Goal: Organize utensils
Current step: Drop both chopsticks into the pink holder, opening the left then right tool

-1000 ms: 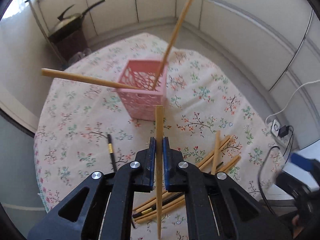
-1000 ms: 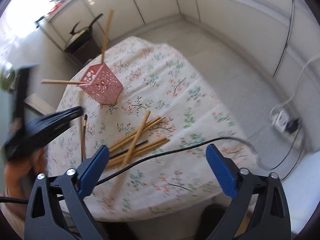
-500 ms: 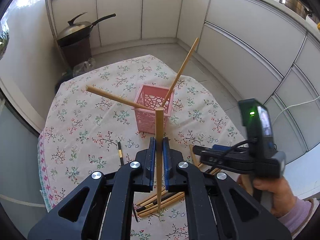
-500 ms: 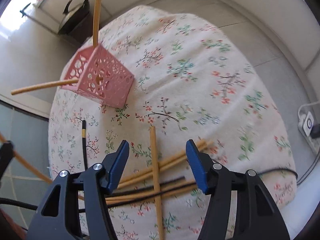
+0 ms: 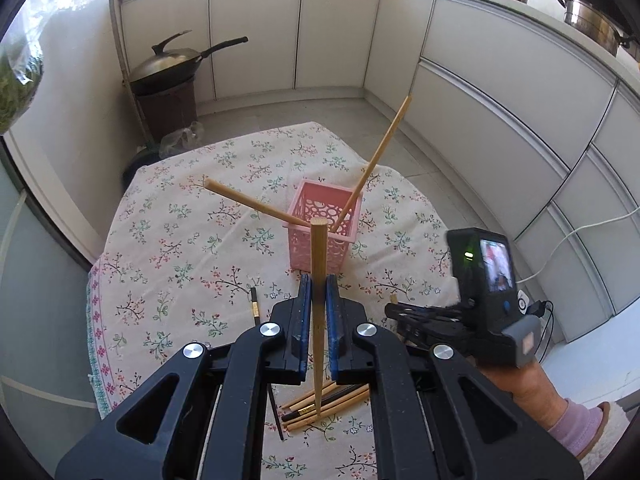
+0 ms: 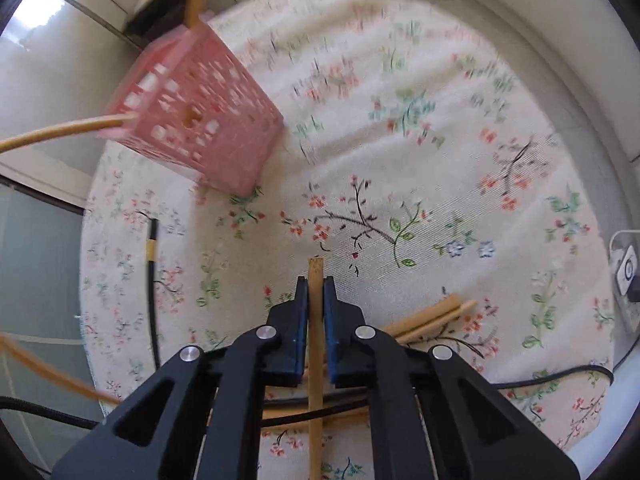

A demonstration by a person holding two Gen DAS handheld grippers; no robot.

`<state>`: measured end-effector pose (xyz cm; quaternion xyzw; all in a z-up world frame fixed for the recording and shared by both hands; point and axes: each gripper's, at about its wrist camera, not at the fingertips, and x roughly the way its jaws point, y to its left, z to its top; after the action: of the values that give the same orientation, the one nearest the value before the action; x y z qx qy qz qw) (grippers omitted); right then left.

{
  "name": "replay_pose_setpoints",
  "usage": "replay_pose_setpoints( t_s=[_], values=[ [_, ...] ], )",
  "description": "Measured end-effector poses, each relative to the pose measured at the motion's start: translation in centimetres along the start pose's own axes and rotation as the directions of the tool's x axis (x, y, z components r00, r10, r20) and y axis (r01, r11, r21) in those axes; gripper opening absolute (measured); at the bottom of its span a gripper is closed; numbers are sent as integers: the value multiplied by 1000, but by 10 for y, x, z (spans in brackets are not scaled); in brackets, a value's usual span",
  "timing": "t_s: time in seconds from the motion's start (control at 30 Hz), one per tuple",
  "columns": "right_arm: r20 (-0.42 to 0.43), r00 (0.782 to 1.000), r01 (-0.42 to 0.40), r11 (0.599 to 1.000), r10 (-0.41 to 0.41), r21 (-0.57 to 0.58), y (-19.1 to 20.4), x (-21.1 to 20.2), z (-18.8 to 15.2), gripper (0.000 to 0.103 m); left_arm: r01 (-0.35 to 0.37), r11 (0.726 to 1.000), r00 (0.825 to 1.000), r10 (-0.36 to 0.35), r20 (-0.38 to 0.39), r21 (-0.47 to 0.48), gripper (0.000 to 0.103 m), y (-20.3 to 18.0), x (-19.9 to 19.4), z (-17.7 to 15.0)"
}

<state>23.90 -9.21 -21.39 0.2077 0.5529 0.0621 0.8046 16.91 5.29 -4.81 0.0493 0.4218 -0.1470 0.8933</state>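
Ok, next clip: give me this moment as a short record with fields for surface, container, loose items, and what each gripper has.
surface: round table with a floral cloth
container: pink basket, upright, two wooden chopsticks leaning out of it
loose items: pile of chopsticks at the near edge; one black chopstick lying apart
left gripper: shut on a wooden chopstick, held above the table
right gripper: shut on a wooden chopstick in the pile
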Motion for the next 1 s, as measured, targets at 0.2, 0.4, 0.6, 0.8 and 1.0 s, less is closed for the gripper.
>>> replay_pose_setpoints(
  t_s=[0.2,0.4,0.6,0.8,1.0],
  values=[
    [198,979,-26,994,48,-108,24,-92,-27,8,3,1000,998,-1,57,-20,7,4,-23,-2],
    [373,924,-27,985,89,-168,34,-170,-56,8,2,999,994,2,110,-38,7,4,-43,0],
    [487,862,-64,984,139,-168,34,-228,-63,8,7,998,988,2,154,-55,7,2,-61,1],
    [577,801,-77,983,161,-167,34,-279,-44,8,27,995,975,-4,223,-100,7,4,-81,25],
    [612,773,-77,983,165,-167,40,-296,-14,8,35,990,953,8,303,-136,7,5,-91,69]
  ],
)
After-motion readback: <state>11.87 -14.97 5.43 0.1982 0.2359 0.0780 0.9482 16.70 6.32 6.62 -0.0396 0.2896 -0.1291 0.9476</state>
